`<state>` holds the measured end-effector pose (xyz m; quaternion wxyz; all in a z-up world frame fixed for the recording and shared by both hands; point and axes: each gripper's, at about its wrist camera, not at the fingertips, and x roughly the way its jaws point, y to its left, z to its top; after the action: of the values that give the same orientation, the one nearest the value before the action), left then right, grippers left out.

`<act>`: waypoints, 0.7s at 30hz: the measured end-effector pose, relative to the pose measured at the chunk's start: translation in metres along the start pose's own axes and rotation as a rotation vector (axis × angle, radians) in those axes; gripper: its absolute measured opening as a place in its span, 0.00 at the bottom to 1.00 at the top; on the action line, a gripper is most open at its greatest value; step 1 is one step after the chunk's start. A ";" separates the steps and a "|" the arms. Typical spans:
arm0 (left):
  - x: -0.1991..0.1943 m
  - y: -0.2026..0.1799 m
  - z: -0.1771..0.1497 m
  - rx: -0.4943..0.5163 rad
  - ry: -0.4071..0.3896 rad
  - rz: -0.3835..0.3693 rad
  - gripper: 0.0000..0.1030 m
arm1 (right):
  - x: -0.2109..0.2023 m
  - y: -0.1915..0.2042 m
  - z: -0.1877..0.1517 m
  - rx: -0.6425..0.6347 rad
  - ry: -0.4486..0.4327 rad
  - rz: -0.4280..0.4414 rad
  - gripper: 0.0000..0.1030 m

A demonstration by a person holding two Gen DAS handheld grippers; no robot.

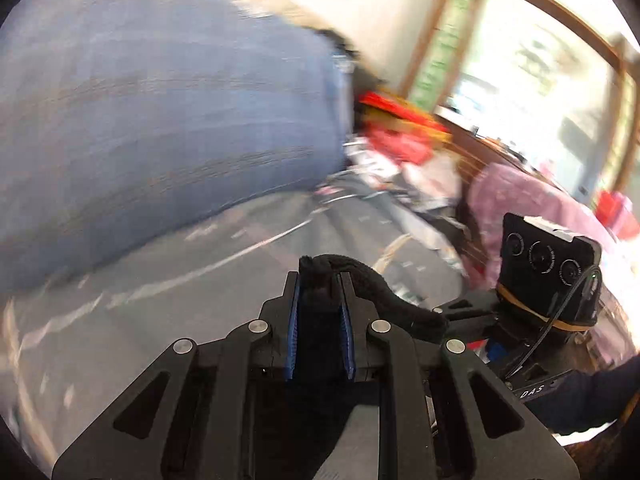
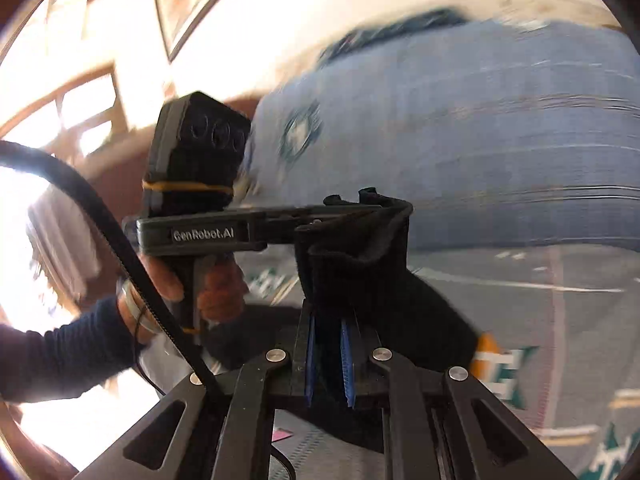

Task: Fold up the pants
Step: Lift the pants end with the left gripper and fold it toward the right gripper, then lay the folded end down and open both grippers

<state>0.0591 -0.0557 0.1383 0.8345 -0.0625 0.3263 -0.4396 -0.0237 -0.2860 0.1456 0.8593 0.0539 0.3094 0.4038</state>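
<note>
we have the black pants [image 1: 340, 280] pinched in both nearly closed claws, left gripper [image 1: 320, 312] and right gripper [image 2: 330, 344], lifted above the grey bedspread [image 1: 200, 280]; we judge the fold underway, next laying them flat.

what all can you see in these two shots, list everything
pants: 1, black, edge pinched between both grippers, lifted
bedding: 1, blue, large blurred mass behind
patterned cover: 1, grey with pale lines, below the grippers
pink fabric: 1, right in left view
red items: blurred pile, cannot count
window: wood-framed, bright
left gripper: black, blue pads, shut on pants
right gripper: black, shut on pants
left hand: holds the left gripper's handle
</note>
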 end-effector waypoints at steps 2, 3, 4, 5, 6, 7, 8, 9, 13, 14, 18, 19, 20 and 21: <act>-0.011 0.029 -0.027 -0.074 0.029 0.078 0.16 | 0.040 0.010 -0.004 -0.020 0.115 0.023 0.10; -0.015 0.040 -0.038 -0.108 0.045 0.107 0.16 | 0.058 0.013 -0.007 -0.031 0.167 0.031 0.11; -0.018 0.053 -0.050 -0.144 0.063 0.150 0.16 | 0.078 0.015 -0.013 -0.036 0.231 0.049 0.12; -0.023 0.065 -0.063 -0.181 0.074 0.207 0.16 | 0.101 0.016 -0.021 -0.030 0.317 0.075 0.15; -0.028 0.073 -0.072 -0.208 0.080 0.239 0.15 | 0.120 0.016 -0.029 -0.023 0.391 0.080 0.15; -0.036 0.083 -0.083 -0.253 0.080 0.263 0.16 | 0.137 0.016 -0.036 -0.020 0.468 0.067 0.15; -0.043 0.087 -0.088 -0.281 0.072 0.269 0.16 | 0.148 0.020 -0.045 -0.032 0.529 0.047 0.15; -0.050 0.089 -0.094 -0.303 0.058 0.269 0.16 | 0.146 0.022 -0.045 -0.044 0.513 0.046 0.17; -0.069 0.080 -0.104 -0.331 0.015 0.289 0.36 | 0.099 0.010 -0.037 0.049 0.350 0.113 0.31; -0.071 0.073 -0.106 -0.327 0.004 0.285 0.41 | 0.080 0.005 -0.037 0.081 0.293 0.111 0.34; -0.067 0.051 -0.108 -0.316 0.000 0.276 0.48 | 0.028 -0.027 -0.035 0.195 0.138 0.012 0.47; -0.062 0.046 -0.109 -0.322 0.009 0.290 0.48 | 0.022 -0.037 -0.034 0.223 0.122 -0.036 0.47; -0.055 0.042 -0.111 -0.332 0.028 0.318 0.48 | 0.014 -0.049 -0.039 0.258 0.112 -0.082 0.47; -0.048 0.039 -0.113 -0.338 0.050 0.350 0.48 | 0.013 -0.060 -0.040 0.290 0.110 -0.114 0.47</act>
<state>-0.0006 0.0252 0.0585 0.8671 -0.1330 0.4219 -0.2291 -0.0011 -0.3228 0.0872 0.8458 0.1376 0.4134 0.3078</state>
